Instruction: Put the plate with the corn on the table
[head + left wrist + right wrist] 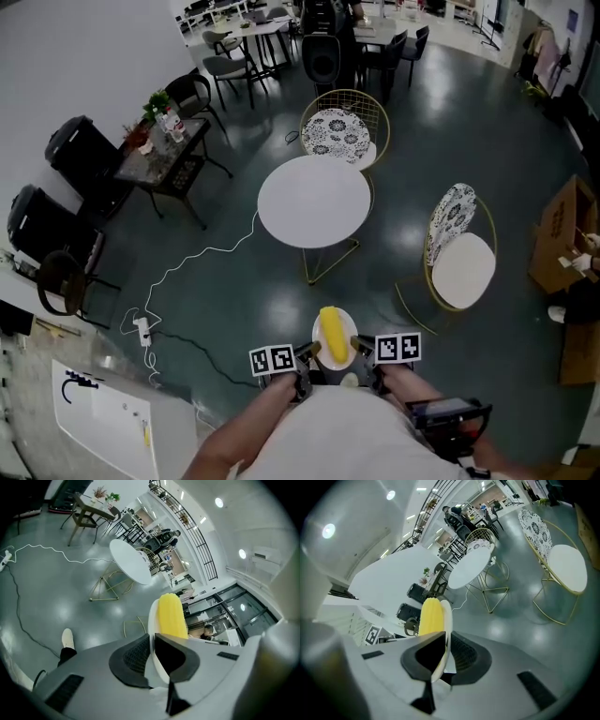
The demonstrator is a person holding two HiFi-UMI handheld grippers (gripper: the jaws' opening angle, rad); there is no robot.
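Note:
A small white plate [343, 325] carries a yellow corn cob [332, 336], held in the air close to the person's body. My left gripper [307, 352] is shut on the plate's left rim and my right gripper [359, 349] is shut on its right rim. In the left gripper view the plate [153, 616] stands edge-on between the jaws with the corn [171, 616] above them. The right gripper view shows the plate [446, 620] and corn [430, 616] the same way. The round white table [314, 201] stands well ahead, apart from the plate.
A gold wire chair with a patterned cushion [343, 131] stands behind the table; a second gold chair [461, 248] is to its right. A white cable [192, 262] and power strip [143, 330] lie on the floor at left. Black chairs and a side table [164, 155] stand far left. Cardboard boxes [567, 234] at right.

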